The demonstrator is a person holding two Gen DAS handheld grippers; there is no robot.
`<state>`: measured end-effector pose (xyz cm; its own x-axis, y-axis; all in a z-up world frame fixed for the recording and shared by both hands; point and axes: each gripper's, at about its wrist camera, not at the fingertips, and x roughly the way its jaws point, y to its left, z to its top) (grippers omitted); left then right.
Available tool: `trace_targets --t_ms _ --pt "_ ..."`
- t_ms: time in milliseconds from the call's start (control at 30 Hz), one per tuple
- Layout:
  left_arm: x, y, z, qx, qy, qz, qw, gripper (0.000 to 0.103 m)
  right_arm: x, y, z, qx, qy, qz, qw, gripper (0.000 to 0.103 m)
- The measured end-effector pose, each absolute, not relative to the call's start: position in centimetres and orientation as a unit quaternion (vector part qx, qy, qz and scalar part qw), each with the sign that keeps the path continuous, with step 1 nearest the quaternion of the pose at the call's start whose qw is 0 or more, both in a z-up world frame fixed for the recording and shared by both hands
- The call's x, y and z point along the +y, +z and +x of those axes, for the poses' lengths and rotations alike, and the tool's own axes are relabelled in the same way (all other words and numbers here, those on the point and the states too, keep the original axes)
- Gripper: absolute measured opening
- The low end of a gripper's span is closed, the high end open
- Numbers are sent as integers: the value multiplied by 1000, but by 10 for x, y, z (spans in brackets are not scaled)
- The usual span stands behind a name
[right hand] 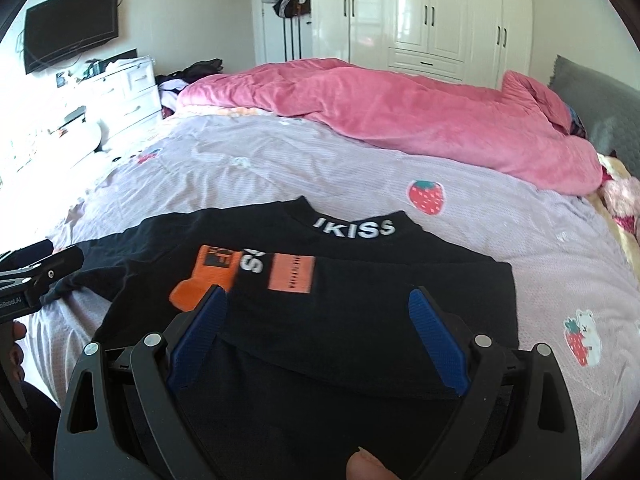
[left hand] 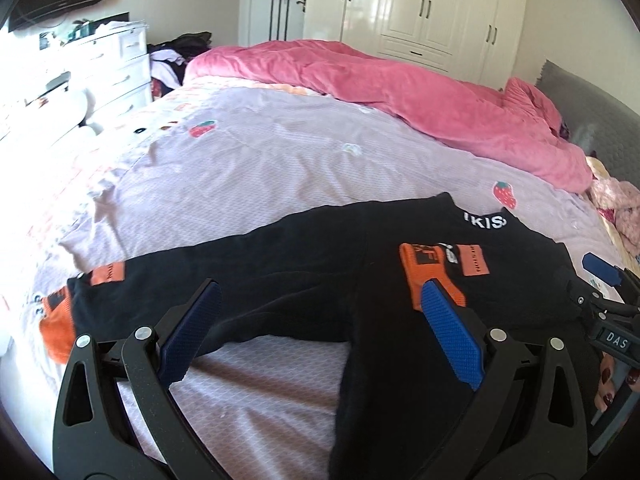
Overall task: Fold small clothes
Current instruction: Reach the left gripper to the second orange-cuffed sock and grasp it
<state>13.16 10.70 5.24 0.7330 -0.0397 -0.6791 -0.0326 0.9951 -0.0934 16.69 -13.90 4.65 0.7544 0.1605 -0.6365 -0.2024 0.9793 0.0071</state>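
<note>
A small black top (left hand: 304,264) with orange patches and white "KISS" lettering on the collar lies flat on the lilac bed sheet (left hand: 248,168). Its left sleeve (left hand: 120,300) stretches out to the left; the right sleeve is folded in across the chest, orange cuff (right hand: 208,276) on top. My left gripper (left hand: 320,292) is open just above the left sleeve and body, holding nothing. My right gripper (right hand: 316,300) is open above the folded right side of the top (right hand: 360,320), holding nothing. The right gripper also shows at the right edge of the left wrist view (left hand: 608,280).
A crumpled pink duvet (left hand: 420,112) lies across the far side of the bed. A grey headboard (right hand: 600,104) and a fluffy pink item (left hand: 620,212) are at the right. White drawers (left hand: 112,68) stand at the left, wardrobes (right hand: 432,12) behind.
</note>
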Motion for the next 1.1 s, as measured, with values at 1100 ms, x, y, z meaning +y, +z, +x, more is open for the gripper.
trace_targets --t_ms 1100 --pt "215 49 91 331 146 -134 922 94 -10 54 149 322 222 -83 917 92"
